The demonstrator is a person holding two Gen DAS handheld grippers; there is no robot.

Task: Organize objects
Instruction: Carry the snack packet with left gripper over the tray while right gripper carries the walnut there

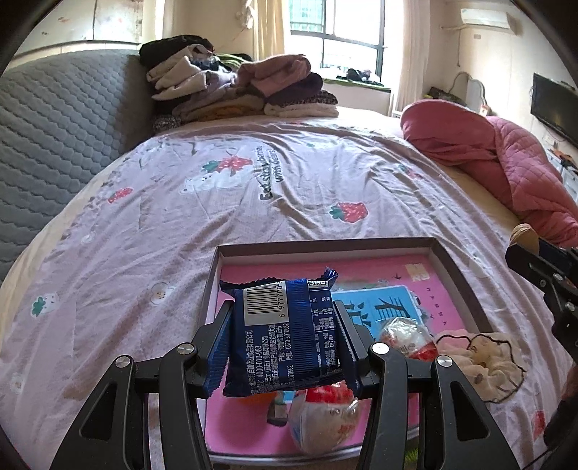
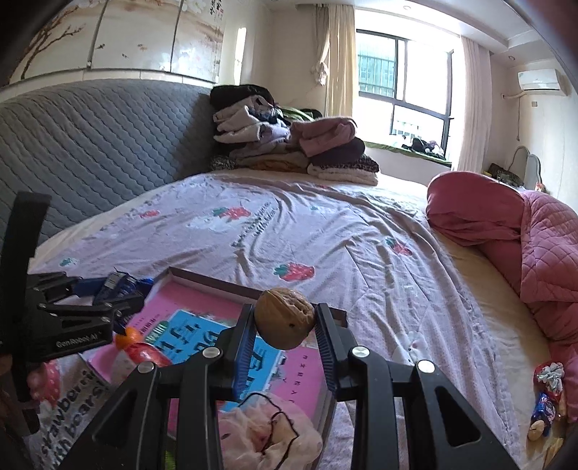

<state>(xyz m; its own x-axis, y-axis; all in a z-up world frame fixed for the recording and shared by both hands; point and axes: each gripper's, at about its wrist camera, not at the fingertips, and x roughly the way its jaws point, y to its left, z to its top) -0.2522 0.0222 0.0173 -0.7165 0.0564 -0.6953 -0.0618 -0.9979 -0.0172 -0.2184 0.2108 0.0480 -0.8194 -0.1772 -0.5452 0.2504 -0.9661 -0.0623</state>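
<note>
My left tool (image 1: 285, 329) grips a blue snack packet (image 1: 289, 325); right tool (image 2: 285, 325) clamps a walnut (image 2: 284, 317), both above the shallow box (image 1: 325, 245); open bed (image 1: 216, 217) beyond its far rim.

My left gripper (image 1: 285, 325) and right gripper (image 2: 285, 325) are matte black linkages with silver round screws; blue ribbed pads (image 2: 241, 347) line my fingers, white lettering beside one screw.

Wide bed with a pale lilac strawberry-print cover (image 1: 289, 188), grey quilted headboard (image 1: 54, 137), piled folded clothes (image 1: 238, 86), pink quilted blanket (image 1: 505, 162). Bright dark-framed window (image 1: 339, 32), cream curtains (image 1: 271, 25).
</note>
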